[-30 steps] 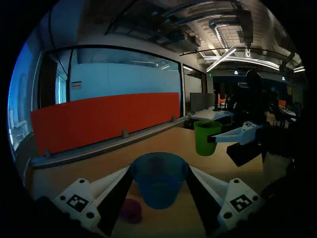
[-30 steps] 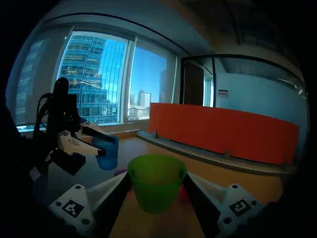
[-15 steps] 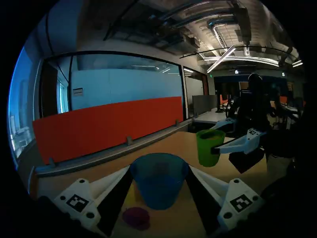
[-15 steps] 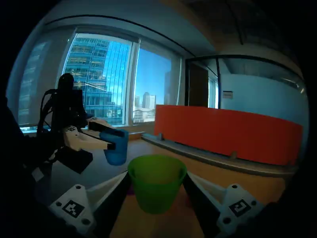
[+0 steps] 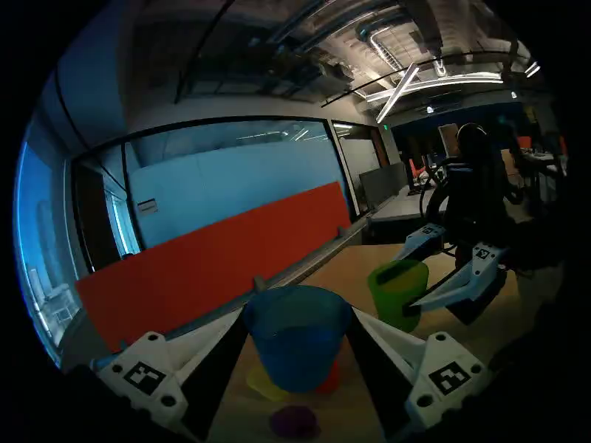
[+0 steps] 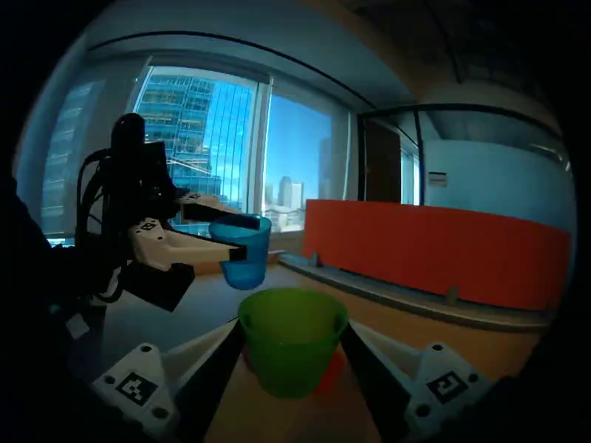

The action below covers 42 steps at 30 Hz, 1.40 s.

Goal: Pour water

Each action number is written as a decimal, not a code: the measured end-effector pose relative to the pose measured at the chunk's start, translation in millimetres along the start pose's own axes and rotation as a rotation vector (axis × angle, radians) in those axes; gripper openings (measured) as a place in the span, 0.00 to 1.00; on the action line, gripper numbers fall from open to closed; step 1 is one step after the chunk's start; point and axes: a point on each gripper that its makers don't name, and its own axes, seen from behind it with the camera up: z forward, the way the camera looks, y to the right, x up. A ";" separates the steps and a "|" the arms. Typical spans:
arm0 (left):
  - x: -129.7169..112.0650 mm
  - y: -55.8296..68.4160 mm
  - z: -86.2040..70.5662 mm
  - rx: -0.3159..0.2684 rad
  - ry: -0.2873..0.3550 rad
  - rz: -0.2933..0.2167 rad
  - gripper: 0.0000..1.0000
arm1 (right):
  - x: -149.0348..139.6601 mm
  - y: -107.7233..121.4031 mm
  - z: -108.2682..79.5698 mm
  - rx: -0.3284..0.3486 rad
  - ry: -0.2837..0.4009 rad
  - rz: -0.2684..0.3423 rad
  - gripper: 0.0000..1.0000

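Note:
My left gripper (image 5: 298, 336) is shut on a blue cup (image 5: 297, 345) with water in its lower part, held above the wooden table (image 5: 369, 266). In the right gripper view that blue cup (image 6: 244, 251) hangs high at the left, tilted a little, in the left gripper (image 6: 240, 247). A green cup (image 6: 292, 340) stands upright between the fingers of my right gripper (image 6: 292, 336), which is shut on it. In the left gripper view the green cup (image 5: 397, 294) sits to the right, slightly tilted, pinched by the right gripper (image 5: 414, 284).
On the table below the cups lie a yellow cup (image 5: 264, 384), a red cup (image 5: 330, 376) and a purple cup (image 5: 294, 422). An orange divider (image 5: 214, 266) runs along the table's far side. Large windows (image 6: 199, 162) are behind the left gripper.
Both cups have risen and drawn closer together. The blue cup now sits higher than the green one and nearer to it. The small cups on the table have come into sight below.

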 end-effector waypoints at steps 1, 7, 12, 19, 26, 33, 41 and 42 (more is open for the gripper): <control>2.0 -0.4 0.5 0.001 0.001 0.008 0.88 | -0.3 -1.2 1.0 0.004 0.000 0.000 0.90; 9.6 -1.7 4.0 0.009 0.003 0.061 0.88 | -1.8 -8.8 6.1 0.026 0.000 0.000 0.90; 14.6 -4.1 6.8 0.018 0.004 0.108 0.88 | -2.8 -15.4 10.6 0.044 0.000 -0.001 0.90; 27.3 -8.3 8.7 0.029 0.019 0.172 0.88 | -4.4 -22.6 17.6 0.063 -0.002 -0.005 0.91; 40.8 -8.5 10.6 0.031 0.037 0.252 0.88 | -6.1 -31.8 25.3 0.087 -0.002 -0.001 0.90; 46.0 -6.3 10.7 0.028 0.036 0.315 0.88 | -5.8 -39.6 31.3 0.105 -0.003 -0.004 0.90; 52.4 -4.3 7.5 0.033 0.037 0.381 0.88 | -3.1 -46.2 34.4 0.116 -0.005 -0.011 0.90; 53.9 -4.0 6.9 0.035 0.038 0.389 0.88 | -3.2 -46.3 34.7 0.116 -0.005 -0.011 0.90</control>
